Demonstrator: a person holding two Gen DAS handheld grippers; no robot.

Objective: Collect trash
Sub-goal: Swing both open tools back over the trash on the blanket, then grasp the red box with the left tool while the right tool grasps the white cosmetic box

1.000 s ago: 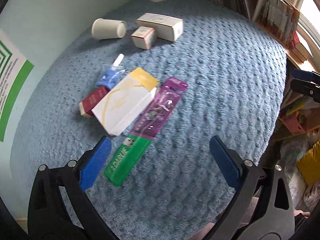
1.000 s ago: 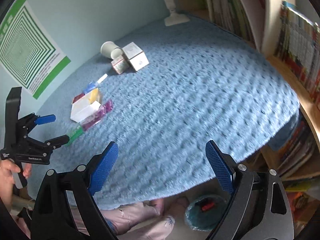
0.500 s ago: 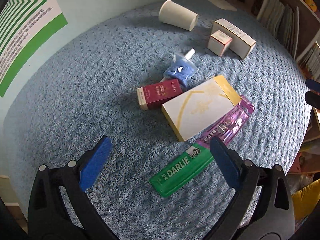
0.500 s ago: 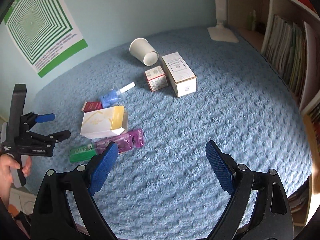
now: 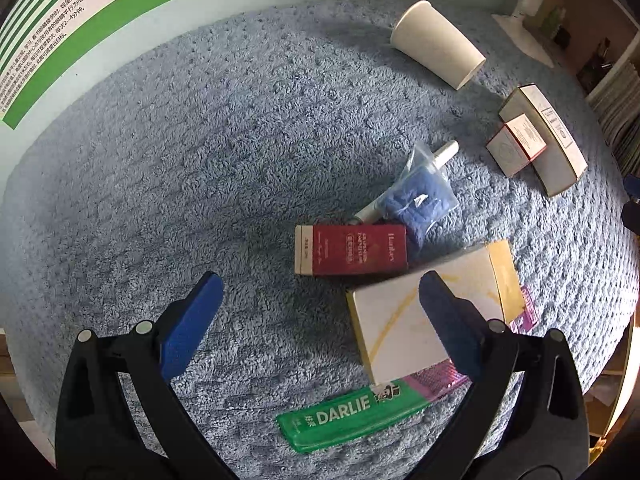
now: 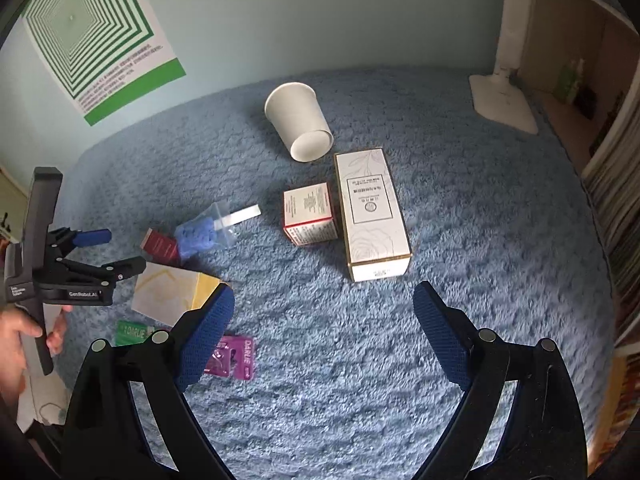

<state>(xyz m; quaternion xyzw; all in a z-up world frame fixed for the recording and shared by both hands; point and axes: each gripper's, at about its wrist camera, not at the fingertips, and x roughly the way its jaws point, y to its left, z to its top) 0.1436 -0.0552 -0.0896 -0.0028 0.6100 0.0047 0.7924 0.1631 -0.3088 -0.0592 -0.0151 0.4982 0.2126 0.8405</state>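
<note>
Trash lies scattered on a blue towel-covered table (image 5: pixel 200 160). In the left wrist view a red box (image 5: pixel 352 249) sits just ahead of my open left gripper (image 5: pixel 320 312). A white and yellow box (image 5: pixel 400 320), a green Darlie box (image 5: pixel 352 416) and a bag of blue stuff (image 5: pixel 416 200) lie to its right. A paper cup (image 6: pixel 300 122) lies on its side at the back. A tall white box (image 6: pixel 372 216) and a small red-edged box (image 6: pixel 310 214) lie ahead of my open right gripper (image 6: pixel 324 320). Neither gripper holds anything.
A purple blister pack (image 6: pixel 232 356) lies near my right gripper's left finger. A white lamp base (image 6: pixel 502 102) stands at the back right. Shelves of books (image 6: pixel 616 200) line the right side. A green poster (image 6: pixel 92 36) hangs on the wall. A hand (image 6: pixel 16 332) holds the left gripper.
Both cameras have swung left and nearer the table. The red box now lies centred ahead of the left gripper, and the tall white box ahead of the right. Both grippers stayed open.
</note>
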